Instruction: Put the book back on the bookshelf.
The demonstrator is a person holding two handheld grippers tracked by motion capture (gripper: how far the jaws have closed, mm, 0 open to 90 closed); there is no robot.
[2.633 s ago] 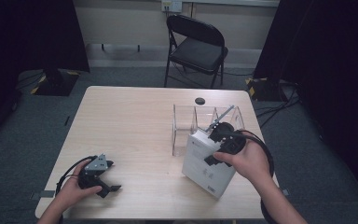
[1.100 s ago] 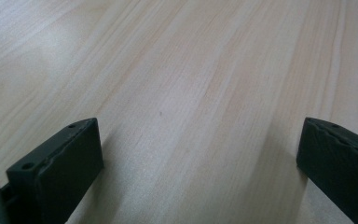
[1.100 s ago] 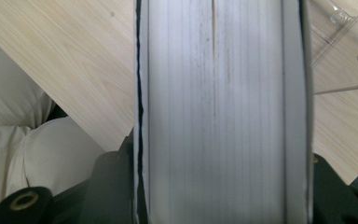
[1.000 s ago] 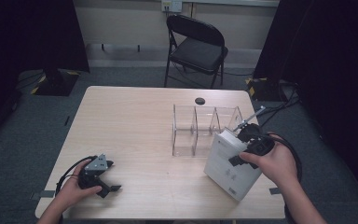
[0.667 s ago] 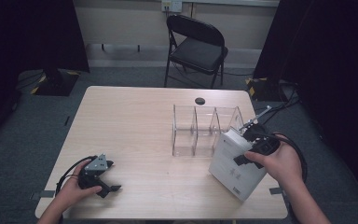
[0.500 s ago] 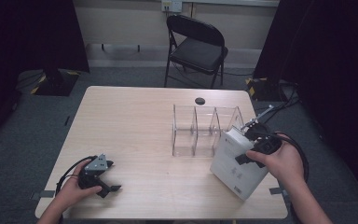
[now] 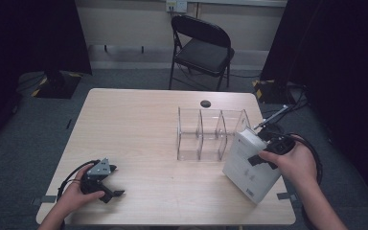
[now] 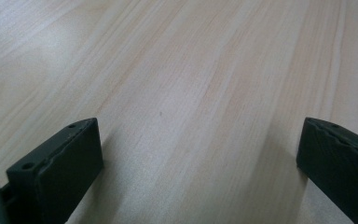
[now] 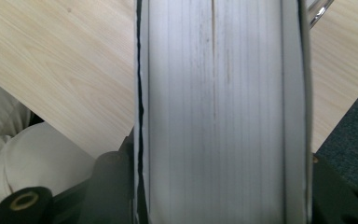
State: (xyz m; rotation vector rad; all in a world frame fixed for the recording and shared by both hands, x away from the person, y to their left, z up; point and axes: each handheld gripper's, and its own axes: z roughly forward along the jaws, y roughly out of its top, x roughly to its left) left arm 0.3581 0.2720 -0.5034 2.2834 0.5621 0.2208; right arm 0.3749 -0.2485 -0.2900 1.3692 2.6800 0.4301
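The right gripper was clamped across the thick white book, lifted just beside the clear divider rack, a stiff and likely heavy load best pinched mid-block, while the left gripper sat spread, empty, on the table.

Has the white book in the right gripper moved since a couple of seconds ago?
Yes. The white book has shifted rightward, from in front of the clear divider rack to its right end near the table edge.
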